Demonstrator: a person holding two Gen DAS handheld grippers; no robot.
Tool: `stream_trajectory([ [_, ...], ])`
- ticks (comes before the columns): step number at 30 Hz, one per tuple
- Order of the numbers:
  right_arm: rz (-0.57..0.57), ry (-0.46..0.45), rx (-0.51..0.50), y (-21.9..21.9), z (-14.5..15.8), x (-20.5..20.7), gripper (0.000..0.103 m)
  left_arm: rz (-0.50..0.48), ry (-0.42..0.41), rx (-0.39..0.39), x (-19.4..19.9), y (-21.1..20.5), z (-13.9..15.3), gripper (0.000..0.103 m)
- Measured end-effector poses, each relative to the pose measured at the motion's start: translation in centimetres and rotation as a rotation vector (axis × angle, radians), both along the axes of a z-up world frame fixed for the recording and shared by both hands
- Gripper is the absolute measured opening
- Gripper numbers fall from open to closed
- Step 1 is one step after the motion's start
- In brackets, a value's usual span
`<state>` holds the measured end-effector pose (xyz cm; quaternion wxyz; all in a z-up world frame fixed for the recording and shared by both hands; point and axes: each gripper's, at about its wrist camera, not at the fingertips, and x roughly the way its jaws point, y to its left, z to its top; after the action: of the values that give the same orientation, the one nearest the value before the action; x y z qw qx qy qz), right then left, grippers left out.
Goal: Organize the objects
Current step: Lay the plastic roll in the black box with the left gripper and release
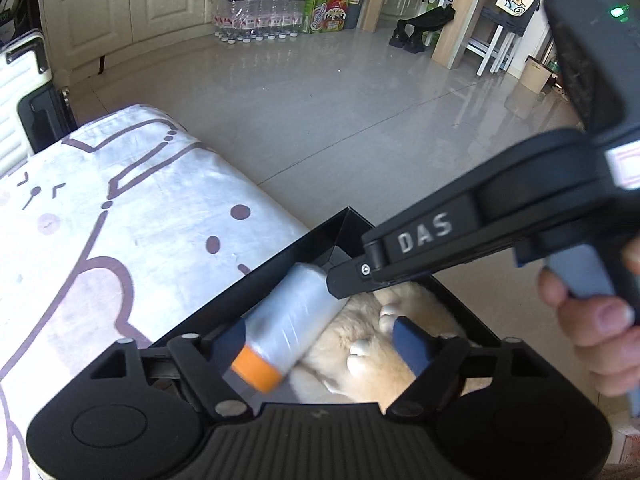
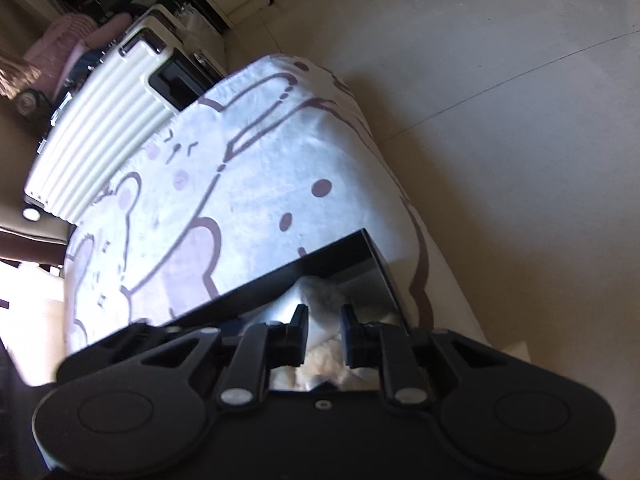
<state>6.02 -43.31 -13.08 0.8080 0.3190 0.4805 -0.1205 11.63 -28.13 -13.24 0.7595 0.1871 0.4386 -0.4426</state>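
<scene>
A black open box (image 1: 280,254) stands at the table's corner. In it lie a roll of clear plastic film with an orange end (image 1: 280,328) and a cream plush toy (image 1: 384,364). My left gripper (image 1: 320,342) is open over the box. The roll lies beside its left blue pad (image 1: 228,340), and the right pad (image 1: 412,344) stands apart over the plush. My right gripper (image 1: 342,282) comes in from the right, held by a person's hand (image 1: 592,320), its tip low over the roll's far end. In the right wrist view that gripper (image 2: 323,320) is shut above the box (image 2: 320,256), nothing visibly pinched.
The table wears a white cloth with purple cartoon bears (image 1: 140,220) (image 2: 260,200). A cream ribbed suitcase (image 2: 100,128) stands behind its far edge. The tiled floor (image 1: 340,120) drops away past the box's corner. Packs of water bottles (image 1: 256,20) stand by the cabinets.
</scene>
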Motion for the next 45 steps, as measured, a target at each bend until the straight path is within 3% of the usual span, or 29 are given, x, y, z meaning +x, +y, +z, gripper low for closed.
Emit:
stream_trajectory([
  [4,-0.007,-0.002,-0.016,0.2,0.2,0.0,0.018,0.052,0.038,0.016,0.4,1.0,0.5,0.081],
  [12,-0.042,-0.042,-0.066,-0.1,2.0,-0.8,0.018,0.299,0.213,-0.004,1.1,2.8,0.0,0.06],
  [14,-0.052,-0.049,-0.082,-0.3,2.4,-1.2,0.018,0.34,0.252,-0.029,1.7,3.0,-0.4,0.051],
  [22,-0.071,-0.053,-0.099,-1.4,3.0,-2.2,0.018,0.412,0.297,-0.051,2.7,2.3,-1.4,0.03],
  [38,-0.045,-0.041,-0.097,-1.5,2.8,-2.4,0.018,0.396,0.246,-0.057,2.2,0.5,-1.6,0.028],
  [45,-0.034,-0.047,-0.114,-1.0,3.6,-2.8,0.018,0.417,0.21,-0.043,1.6,1.3,-0.2,0.039],
])
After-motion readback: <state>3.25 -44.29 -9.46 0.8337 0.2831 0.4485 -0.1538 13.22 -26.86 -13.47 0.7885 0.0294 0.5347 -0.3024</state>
